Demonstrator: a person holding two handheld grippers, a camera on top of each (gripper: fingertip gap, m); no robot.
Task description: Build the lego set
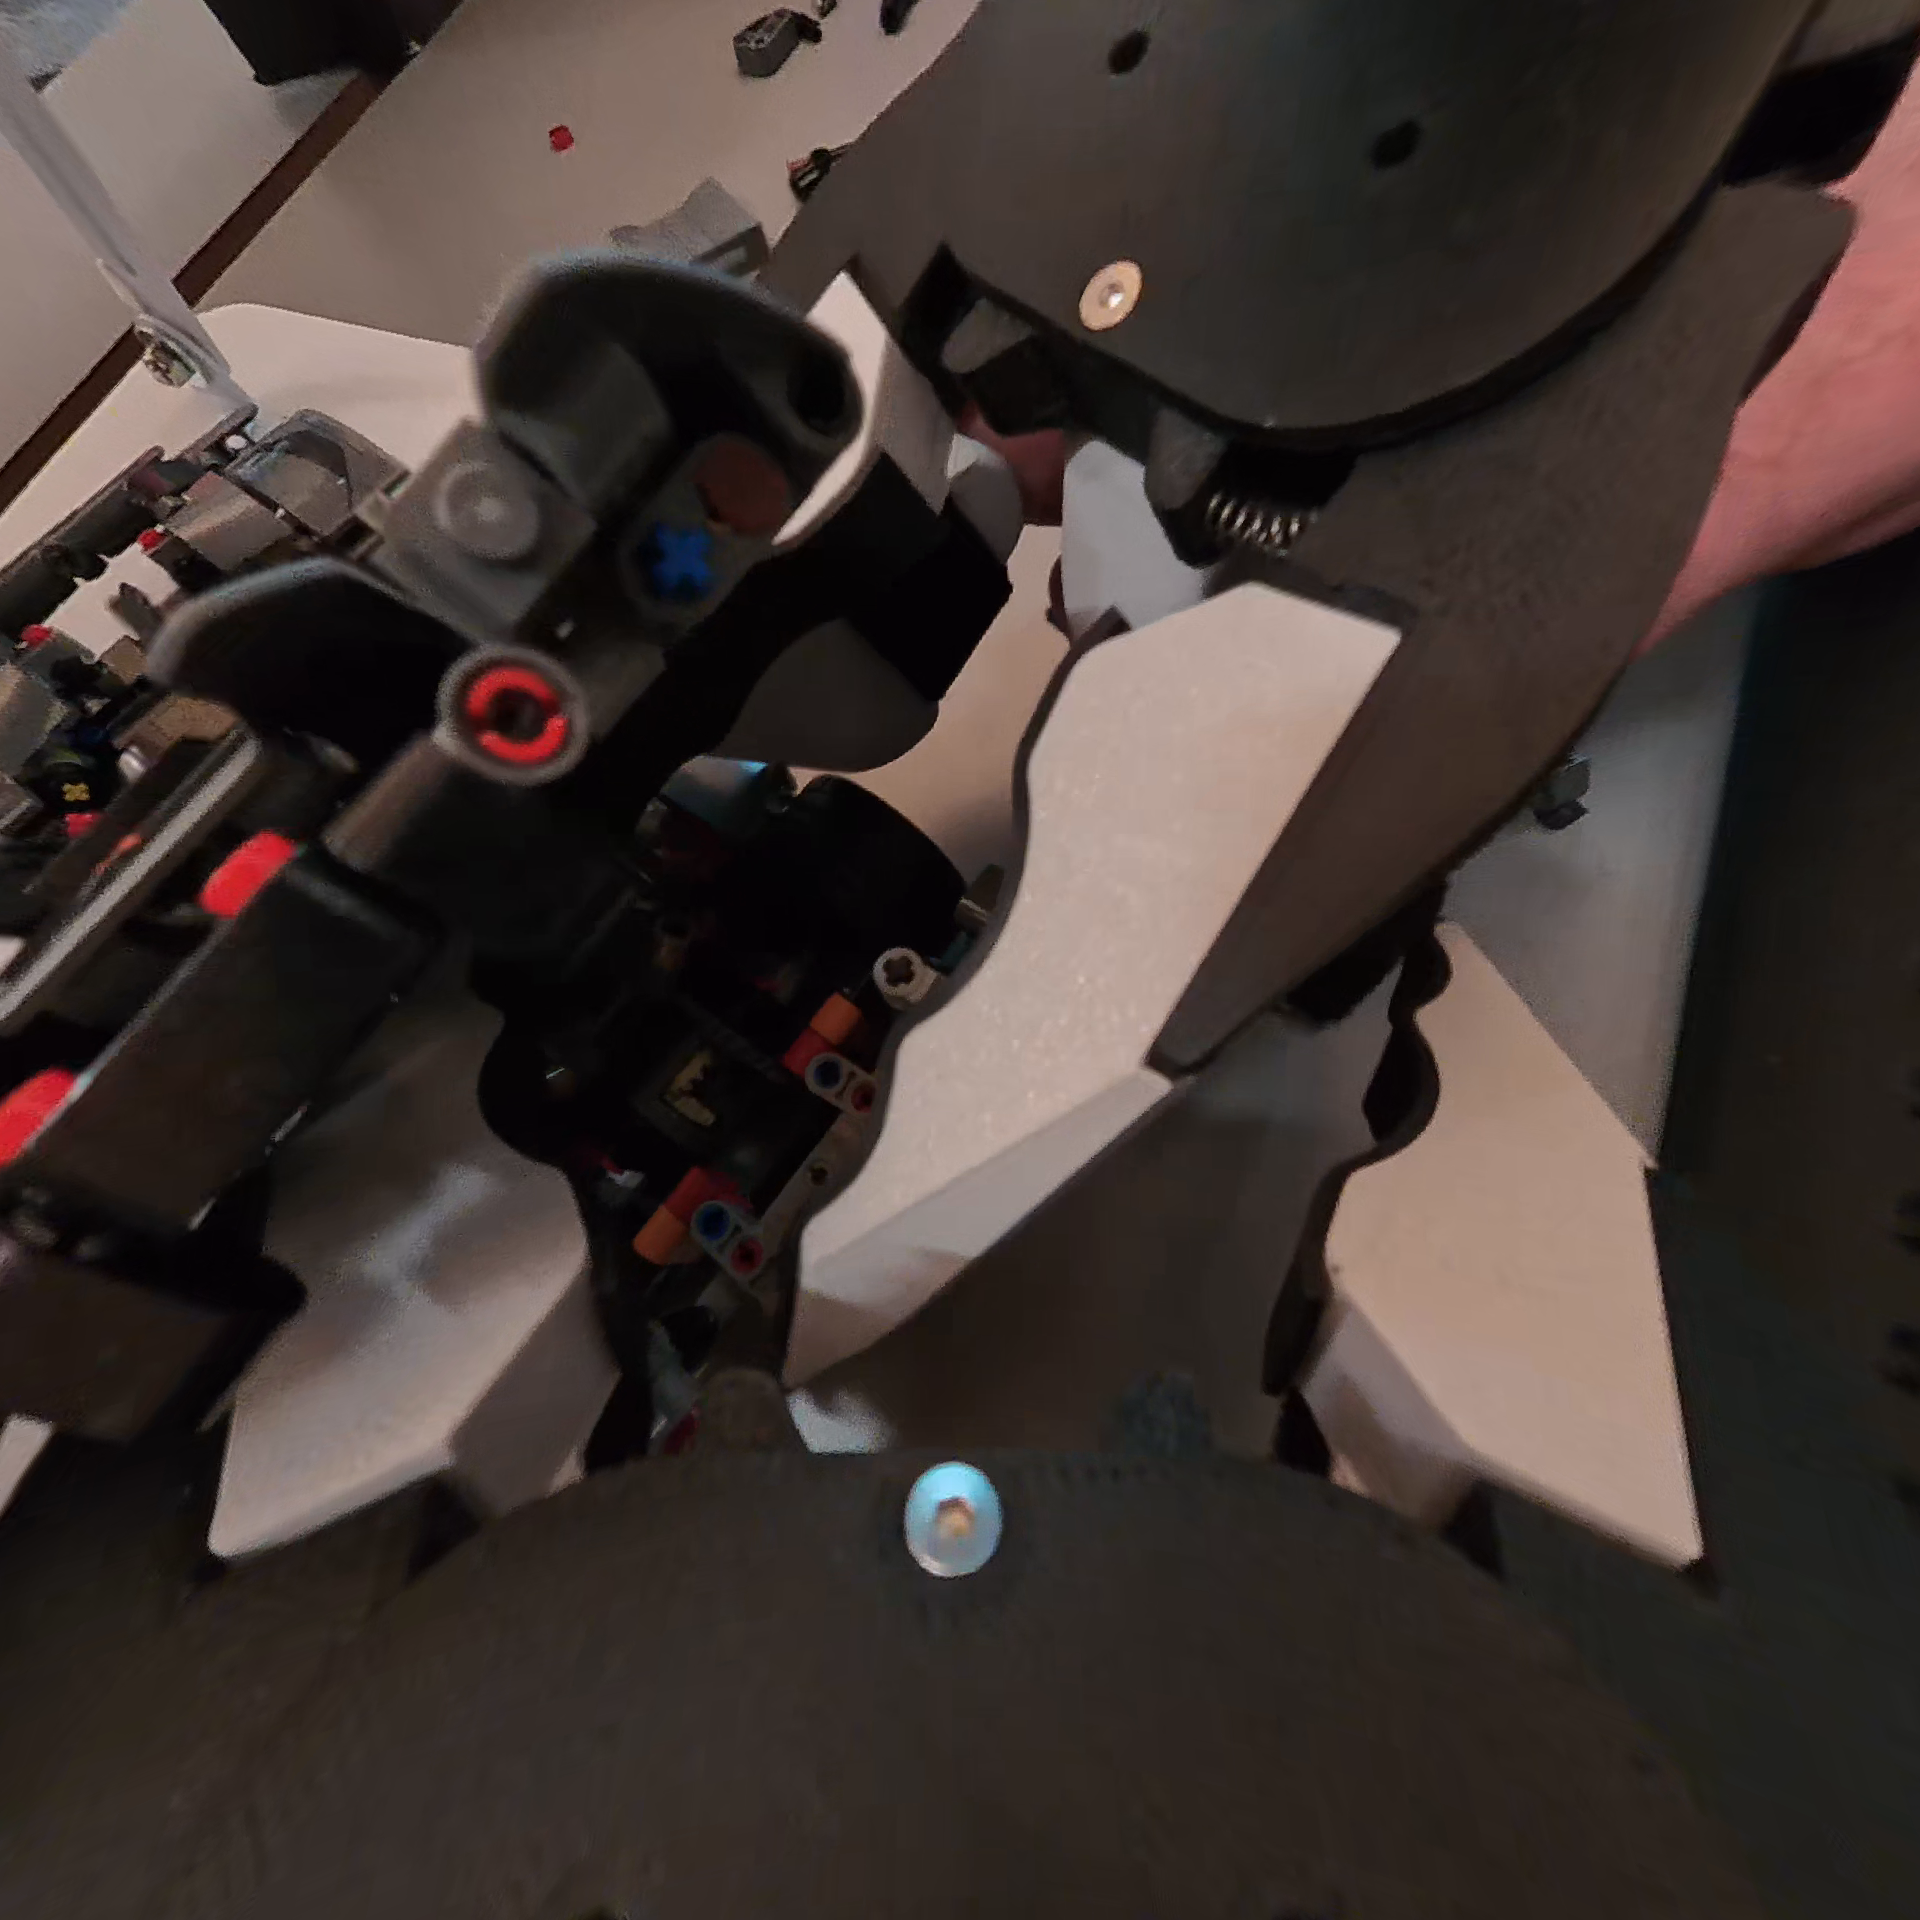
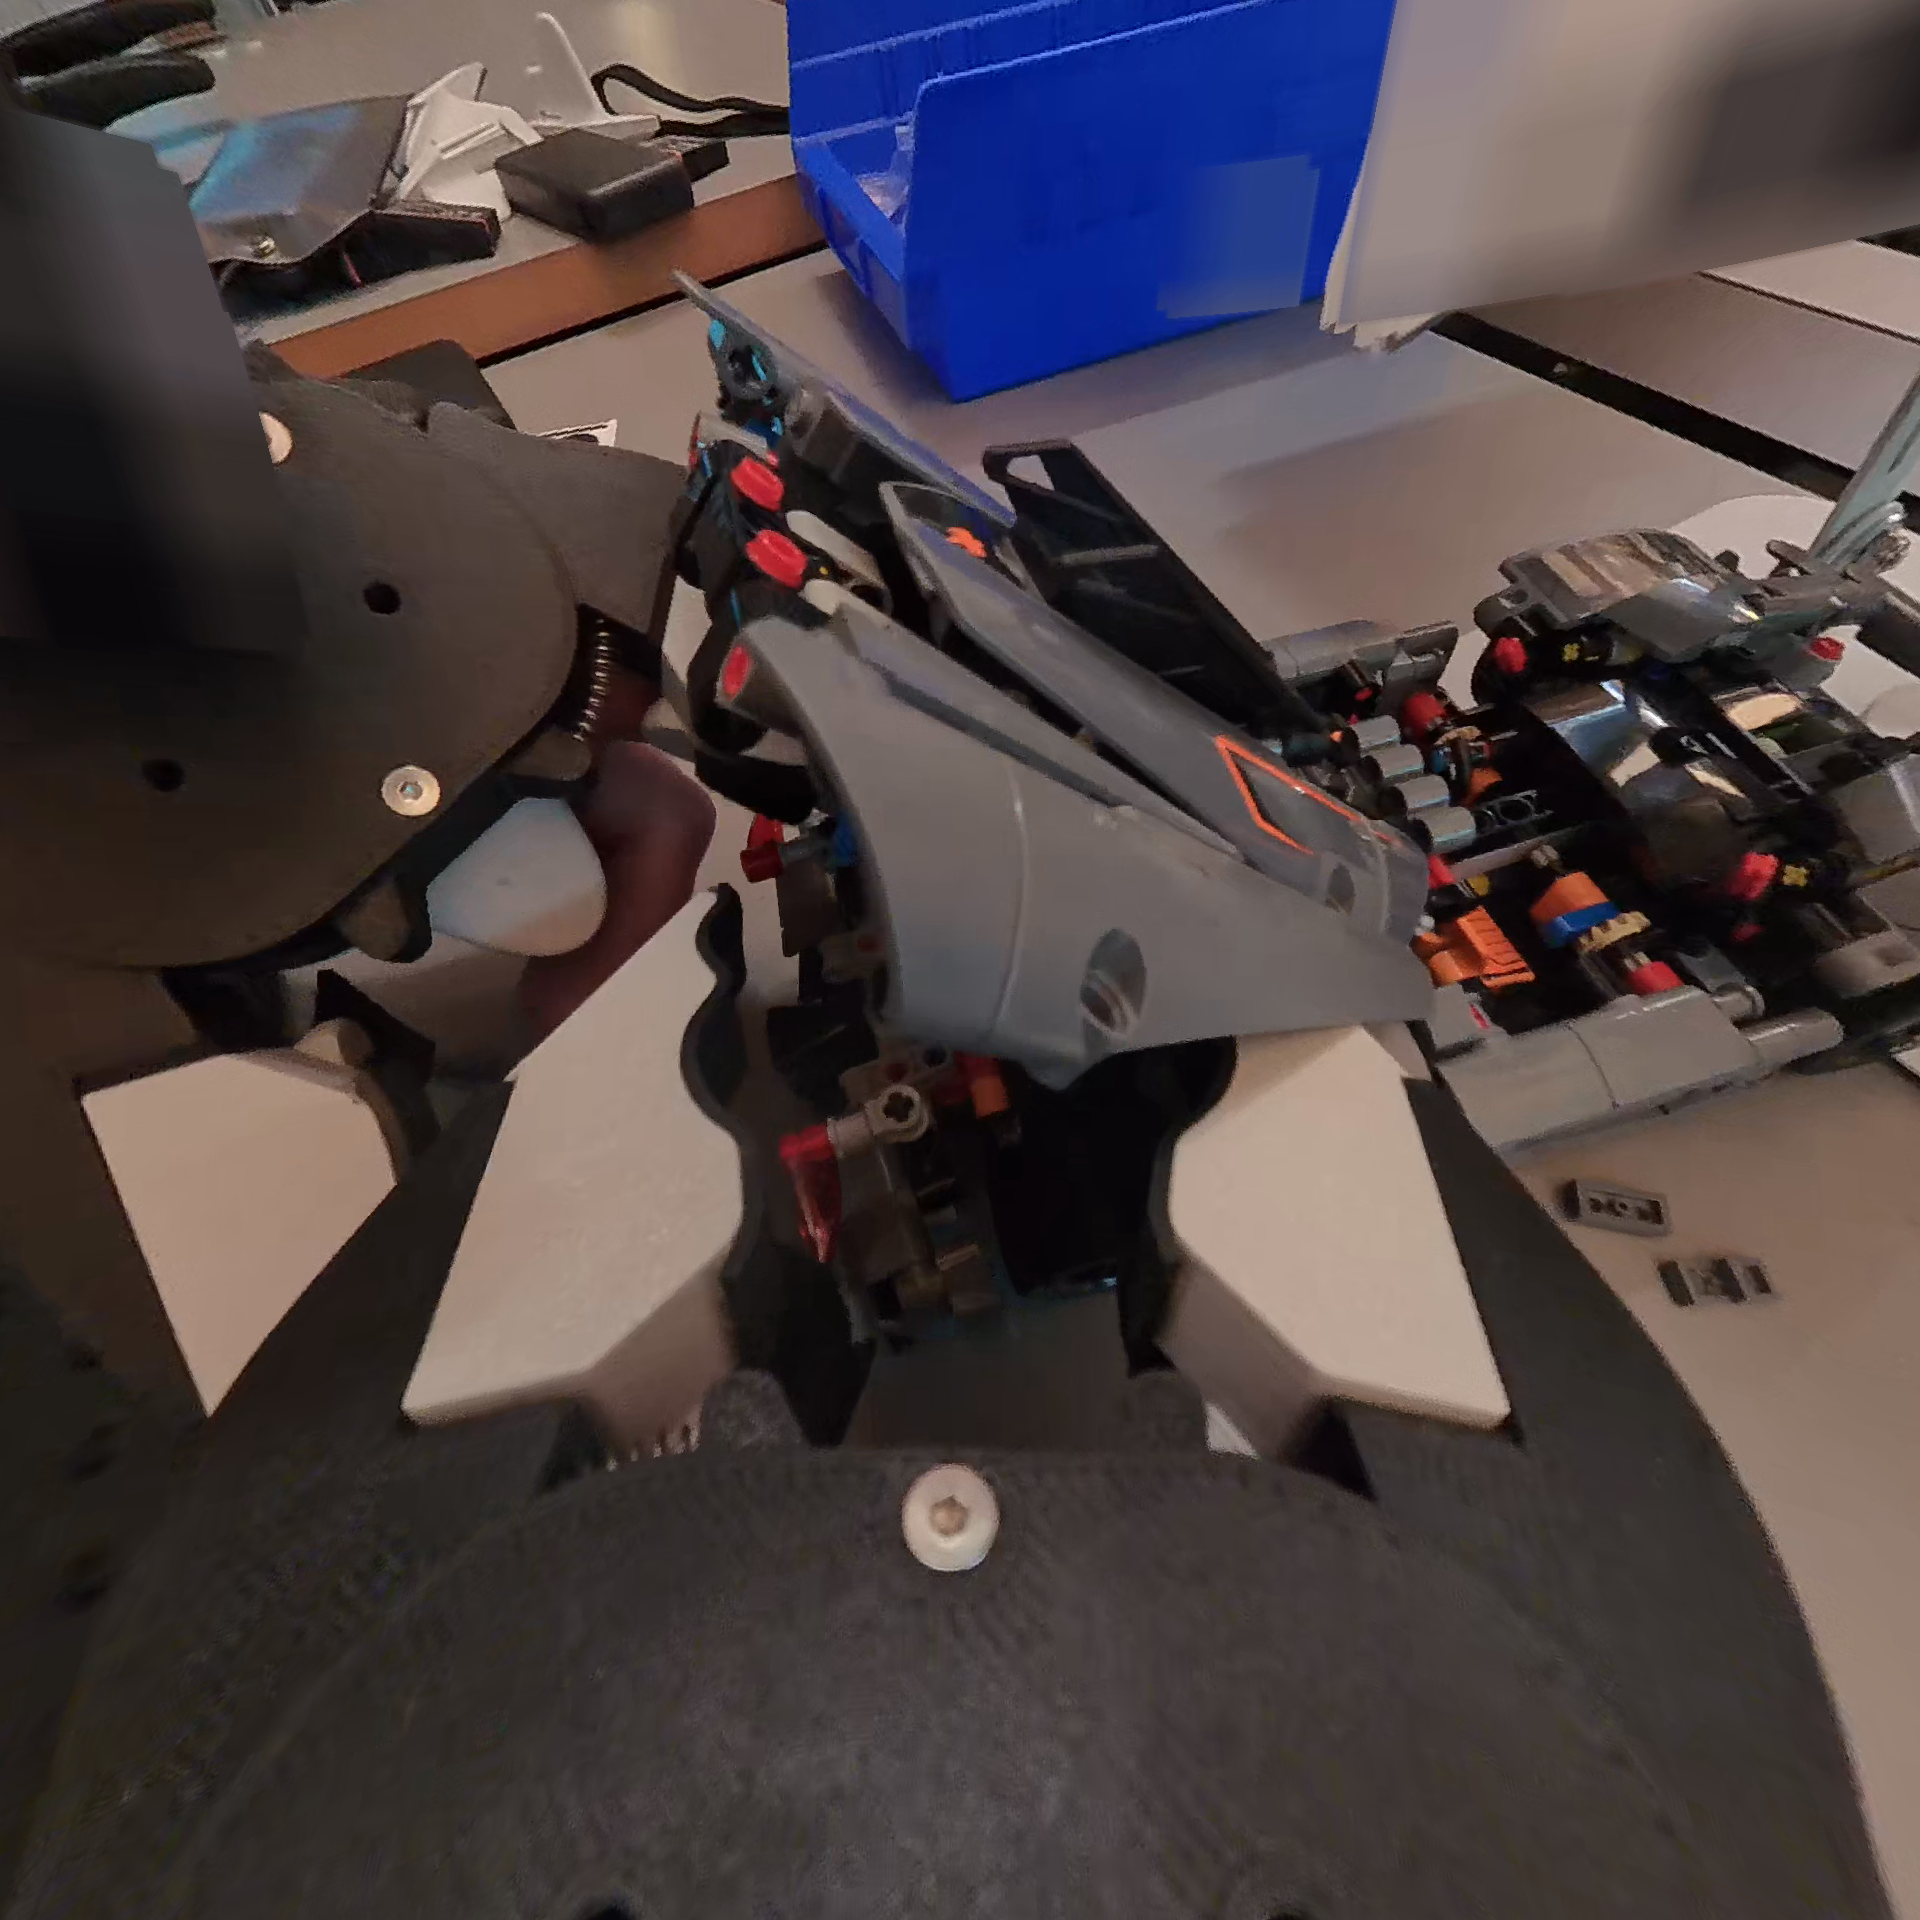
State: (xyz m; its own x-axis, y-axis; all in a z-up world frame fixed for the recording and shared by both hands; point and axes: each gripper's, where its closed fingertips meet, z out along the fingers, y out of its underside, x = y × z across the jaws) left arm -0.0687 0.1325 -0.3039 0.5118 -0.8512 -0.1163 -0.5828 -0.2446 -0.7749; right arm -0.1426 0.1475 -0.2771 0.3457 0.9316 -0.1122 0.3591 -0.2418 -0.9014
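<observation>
My right gripper (image 2: 966, 1122) is shut on a Lego car sub-assembly (image 2: 1039, 831), a grey curved body panel with black beams, a wheel and red pins, held tilted above the table. In the left wrist view the same sub-assembly (image 1: 707, 1091) sits between the wide-apart jaws of my left gripper (image 1: 935, 1091). One of the right gripper's fingers (image 1: 1122, 852) lies between them too. One of the left gripper's fingers (image 2: 229, 1195) shows outside the right gripper's left pad. The main car chassis (image 2: 1621, 790) rests on the table to the right and also shows in the left wrist view (image 1: 239, 520).
A blue bin (image 2: 1039, 187) stands behind the chassis, with white paper (image 2: 1610, 156) at the top right. Two small grey pieces (image 2: 1616, 1207) lie on the table at the right. Loose small parts (image 1: 774, 42) lie far back. A hand (image 1: 1818, 364) holds the right gripper.
</observation>
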